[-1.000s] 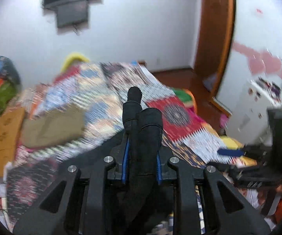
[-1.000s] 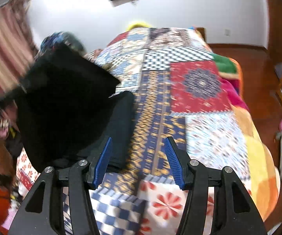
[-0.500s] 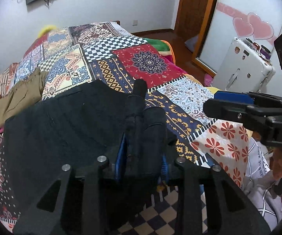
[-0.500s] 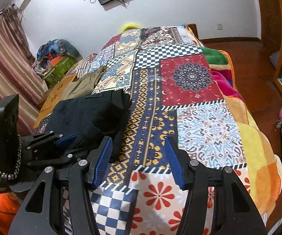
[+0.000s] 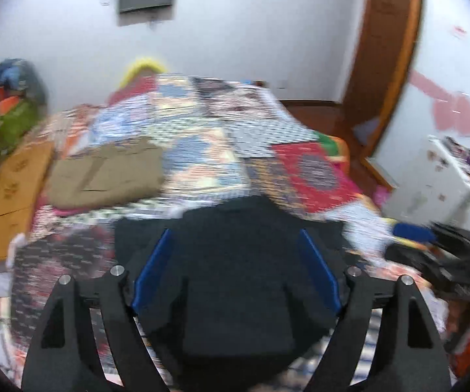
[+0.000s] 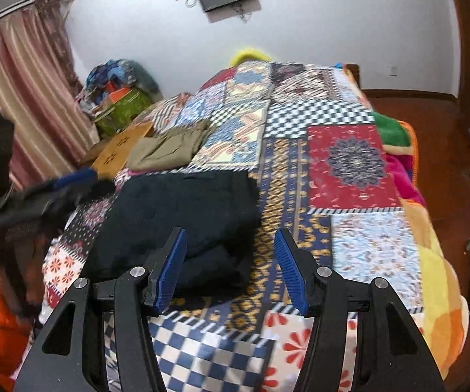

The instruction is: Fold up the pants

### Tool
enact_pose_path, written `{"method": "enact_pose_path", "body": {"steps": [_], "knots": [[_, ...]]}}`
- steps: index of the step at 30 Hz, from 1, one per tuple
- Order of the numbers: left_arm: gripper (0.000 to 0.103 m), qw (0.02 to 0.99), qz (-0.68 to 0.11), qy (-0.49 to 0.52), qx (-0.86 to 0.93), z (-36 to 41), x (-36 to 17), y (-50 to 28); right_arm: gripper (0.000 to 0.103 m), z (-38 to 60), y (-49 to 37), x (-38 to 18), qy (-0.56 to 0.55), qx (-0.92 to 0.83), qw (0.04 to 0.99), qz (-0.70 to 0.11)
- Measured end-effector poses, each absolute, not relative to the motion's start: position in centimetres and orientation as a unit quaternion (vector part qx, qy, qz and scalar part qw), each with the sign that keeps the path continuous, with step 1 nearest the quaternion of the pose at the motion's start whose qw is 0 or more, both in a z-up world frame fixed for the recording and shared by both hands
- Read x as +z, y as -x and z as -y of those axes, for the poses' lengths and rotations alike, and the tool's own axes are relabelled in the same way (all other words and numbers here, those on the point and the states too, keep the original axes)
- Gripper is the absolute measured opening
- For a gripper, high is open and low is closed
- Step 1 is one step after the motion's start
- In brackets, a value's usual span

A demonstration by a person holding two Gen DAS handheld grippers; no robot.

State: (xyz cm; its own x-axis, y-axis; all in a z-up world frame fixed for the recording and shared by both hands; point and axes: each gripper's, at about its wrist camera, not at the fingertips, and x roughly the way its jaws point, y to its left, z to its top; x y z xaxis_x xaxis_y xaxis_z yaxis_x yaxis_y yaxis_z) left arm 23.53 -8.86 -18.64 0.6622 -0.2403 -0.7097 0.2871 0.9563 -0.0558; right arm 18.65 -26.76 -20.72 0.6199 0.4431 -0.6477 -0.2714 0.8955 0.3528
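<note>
The black pants (image 6: 182, 219) lie folded in a thick bundle on the patchwork bedspread (image 6: 349, 163), near its front left edge. In the left wrist view the pants (image 5: 235, 277) fill the space just beyond my left gripper (image 5: 235, 261), which is open and holds nothing. My right gripper (image 6: 230, 268) is open and empty, hovering above the pants' right front corner. The left gripper also shows blurred at the left of the right wrist view (image 6: 55, 192). The left wrist view is motion-blurred.
Folded khaki trousers (image 6: 169, 147) lie further up the bed on the left, next to a cardboard box (image 6: 120, 147). A pile of bags (image 6: 117, 98) and a curtain (image 6: 22, 98) stand at left. A white cabinet (image 5: 431, 179) and wooden door frame (image 5: 382, 65) are at right.
My left gripper has opened and let go of the black pants, which now lie folded on the bed. It has tilted up and back. The right gripper stayed open, nearly still.
</note>
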Motion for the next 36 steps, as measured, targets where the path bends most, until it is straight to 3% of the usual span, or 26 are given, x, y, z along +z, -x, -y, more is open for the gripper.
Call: {"method": "enact_pose_path", "body": {"steps": [7,13,15,36], "knots": [[0.079,0.887,-0.458,-0.032,-0.052,2.8,-25.0,-30.4,0.053,22.8,-19.2,-23.9,-0.059,0.221,0.873,-0.431],[0.081,0.868,-0.493,-0.022,-0.058,1.1,-29.6,-31.9,0.055,22.3,-20.2,-26.3,-0.032,0.223,0.862,-0.455],[0.081,0.870,-0.489,-0.027,-0.061,1.3,-29.7,-31.8,0.059,22.2,-20.6,-26.4,-0.012,0.218,0.866,-0.450],[0.080,0.858,-0.503,0.054,-0.084,-0.3,-30.3,-27.0,0.058,25.1,-36.4,-30.6,0.055,0.150,0.866,-0.474]]}}
